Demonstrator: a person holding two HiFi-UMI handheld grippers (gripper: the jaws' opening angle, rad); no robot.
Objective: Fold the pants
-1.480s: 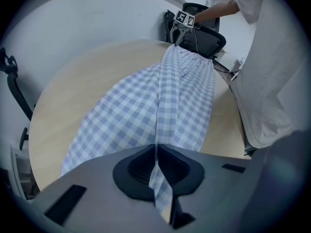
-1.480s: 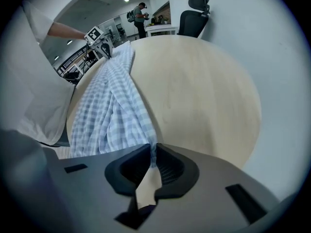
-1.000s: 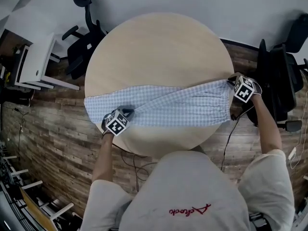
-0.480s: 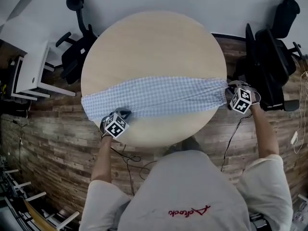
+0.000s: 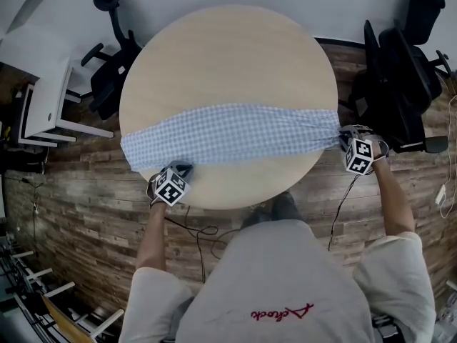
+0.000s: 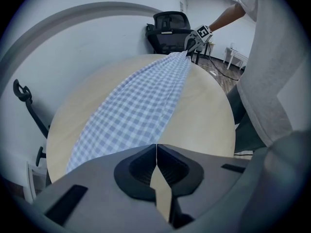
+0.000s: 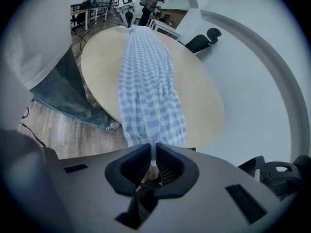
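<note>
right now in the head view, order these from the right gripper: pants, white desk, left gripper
1. pants, in the jaws of the right gripper, right side
2. left gripper, across the table, lower left
3. white desk, far left, off the table

Hidden in the head view beneath the marker cubes (image 5: 170, 186): the jaws of the left gripper (image 5: 180, 171) and the right gripper (image 5: 345, 141). Covered by the left gripper's own body in the left gripper view: the near end of the pants (image 6: 141, 101), so no telling how much cloth lies between the closed jaws. Too small to make out in the right gripper view: a far figure (image 7: 153, 5).
</note>
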